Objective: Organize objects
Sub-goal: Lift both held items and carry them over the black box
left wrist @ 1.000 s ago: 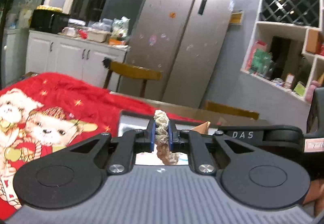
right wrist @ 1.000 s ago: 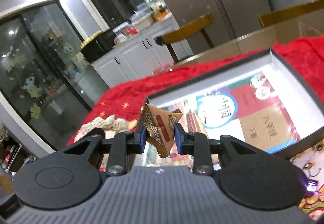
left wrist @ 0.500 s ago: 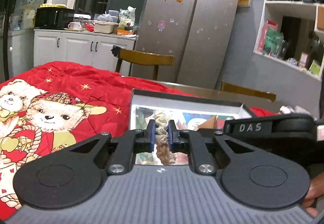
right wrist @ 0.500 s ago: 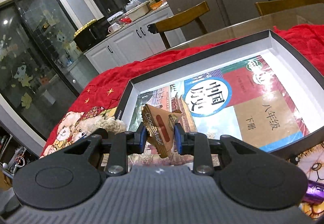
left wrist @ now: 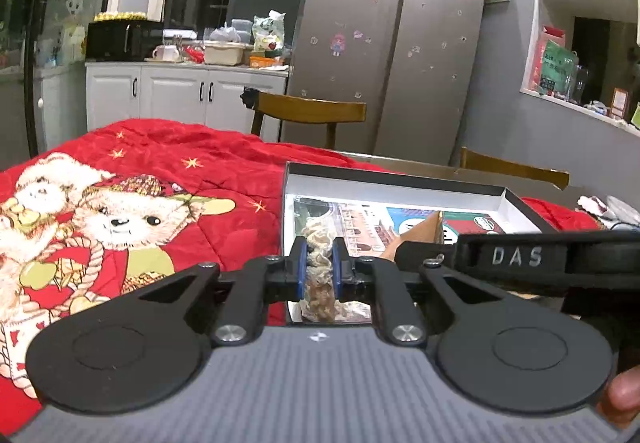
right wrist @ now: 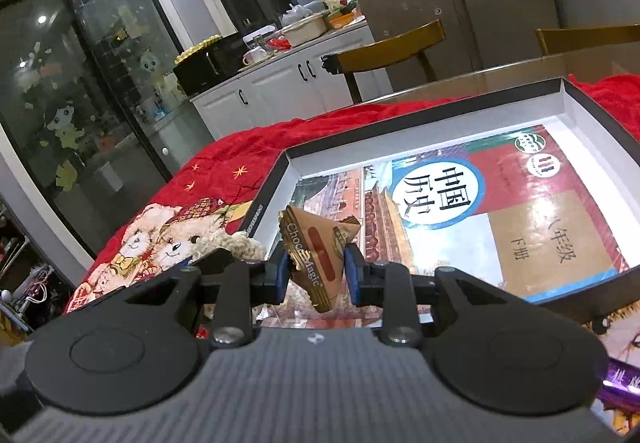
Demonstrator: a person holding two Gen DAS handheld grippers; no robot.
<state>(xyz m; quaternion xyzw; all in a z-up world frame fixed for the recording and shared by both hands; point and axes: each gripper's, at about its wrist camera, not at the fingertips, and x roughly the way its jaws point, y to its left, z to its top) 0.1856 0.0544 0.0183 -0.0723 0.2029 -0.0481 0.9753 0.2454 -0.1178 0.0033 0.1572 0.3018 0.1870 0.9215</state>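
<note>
Left gripper [left wrist: 319,262] pinches a cream scrunchie [left wrist: 318,243]; right gripper [right wrist: 316,271] pinches a ChocoMagic packet [right wrist: 316,255], both above the box [right wrist: 420,107]. Only the right view shows the book's [right wrist: 500,211] cover whole.

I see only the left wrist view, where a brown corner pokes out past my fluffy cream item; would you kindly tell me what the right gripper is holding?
Observer: The right gripper is shut on a brown snack packet printed "Choco Magic".
Operator: Thank you. Where does it hang relative to the box?
Observer: It appears to be over the near left part of the box, above the textbook that lies flat inside.
Operator: Is there anything near the box that I cannot see?
Observer: A purple item lies outside the box, on its near right. Too little of it shows to identify it.
</note>
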